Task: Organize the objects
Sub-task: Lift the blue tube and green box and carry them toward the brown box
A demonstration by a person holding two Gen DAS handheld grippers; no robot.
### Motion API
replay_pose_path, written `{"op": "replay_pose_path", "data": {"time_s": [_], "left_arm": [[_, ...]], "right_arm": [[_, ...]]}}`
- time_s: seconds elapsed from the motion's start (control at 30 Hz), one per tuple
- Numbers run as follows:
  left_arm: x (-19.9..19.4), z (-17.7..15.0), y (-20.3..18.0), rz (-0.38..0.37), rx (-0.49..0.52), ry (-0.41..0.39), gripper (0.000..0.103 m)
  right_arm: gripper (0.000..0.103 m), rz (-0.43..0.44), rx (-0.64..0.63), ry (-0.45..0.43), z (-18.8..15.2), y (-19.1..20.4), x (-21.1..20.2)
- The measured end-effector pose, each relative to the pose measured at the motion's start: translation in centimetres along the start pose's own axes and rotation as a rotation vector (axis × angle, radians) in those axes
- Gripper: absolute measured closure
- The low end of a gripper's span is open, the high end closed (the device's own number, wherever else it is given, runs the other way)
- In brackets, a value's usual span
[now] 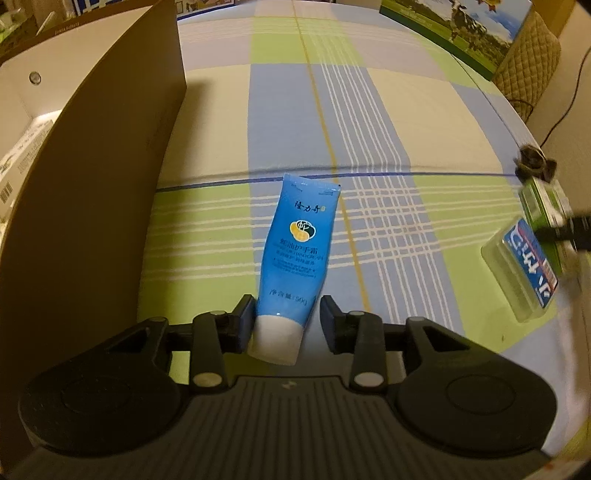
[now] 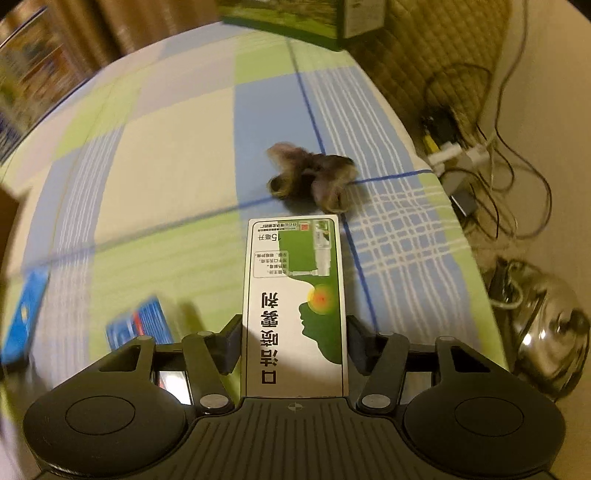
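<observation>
A blue hand-cream tube (image 1: pixel 295 243) with a white cap lies on the checked cloth between the fingers of my left gripper (image 1: pixel 288 319). The left pad touches the tube near its cap and the right pad stands a small gap away, so the gripper is open. My right gripper (image 2: pixel 295 332) is shut on a tall green-and-white box (image 2: pixel 295 295), with a pad pressed on each long side. In the left wrist view that box (image 1: pixel 543 199) shows blurred at the right edge. The tube (image 2: pixel 22 321) appears at the far left of the right wrist view.
A large cardboard box (image 1: pixel 92 166) stands close on the left. A clear case with a blue card (image 1: pixel 524 266) and a brown furry hair tie (image 2: pixel 314 181) lie on the cloth (image 2: pixel 166 166). A green carton (image 1: pixel 461 33) stands at the back. Cables and a metal pot (image 2: pixel 546 339) sit past the right edge.
</observation>
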State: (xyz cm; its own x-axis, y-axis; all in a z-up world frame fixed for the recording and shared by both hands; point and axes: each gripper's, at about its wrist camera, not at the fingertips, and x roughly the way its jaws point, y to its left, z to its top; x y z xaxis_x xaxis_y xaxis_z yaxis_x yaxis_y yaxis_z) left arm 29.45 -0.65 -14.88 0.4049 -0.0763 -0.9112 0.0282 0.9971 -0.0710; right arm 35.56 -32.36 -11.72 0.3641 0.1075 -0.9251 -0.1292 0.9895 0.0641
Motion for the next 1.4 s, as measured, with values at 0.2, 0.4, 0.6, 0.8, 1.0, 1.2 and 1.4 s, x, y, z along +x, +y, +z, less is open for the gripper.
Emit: {"op": "replay_pose_path", "data": {"time_s": [0.2, 0.4, 0.6, 0.8, 1.0, 1.2, 1.4], "left_arm": [[0.3, 0.6, 0.1, -0.013, -0.035, 0.003, 0.062], [0.8, 0.8, -1.6, 0.053, 0.048, -0.007, 0.063], [0.2, -0.3, -2.2, 0.048, 0.05, -0.022, 0.073], [-1.5, -3.5, -3.1, 0.035, 0.057, -0.006, 0.073], [-3.3, -6.8, -3.9, -0.001, 0.092, 0.042, 0.072], [-3.1, -6.6, -4.8, -0.01, 0.097, 0.042, 0.06], [-2.7, -6.2, -5.6, 0.017, 0.127, 0.021, 0.06]], "right_arm": [[0.05, 0.023, -0.096, 0.01, -2.8, -1.0, -1.0], [0.05, 0.048, -0.103, 0.012, -4.6, -1.8, -2.3], [0.05, 0.084, -0.161, 0.012, -6.6, -1.8, -3.3], [0.05, 0.116, -0.211, 0.021, -8.6, -1.7, -4.2], [0.05, 0.119, -0.233, 0.028, -9.8, -1.4, -4.7], [0.049, 0.116, -0.184, 0.025, -9.3, -1.5, -4.5], [0.046, 0.083, -0.182, -0.003, -9.0, -1.0, -4.3]]}}
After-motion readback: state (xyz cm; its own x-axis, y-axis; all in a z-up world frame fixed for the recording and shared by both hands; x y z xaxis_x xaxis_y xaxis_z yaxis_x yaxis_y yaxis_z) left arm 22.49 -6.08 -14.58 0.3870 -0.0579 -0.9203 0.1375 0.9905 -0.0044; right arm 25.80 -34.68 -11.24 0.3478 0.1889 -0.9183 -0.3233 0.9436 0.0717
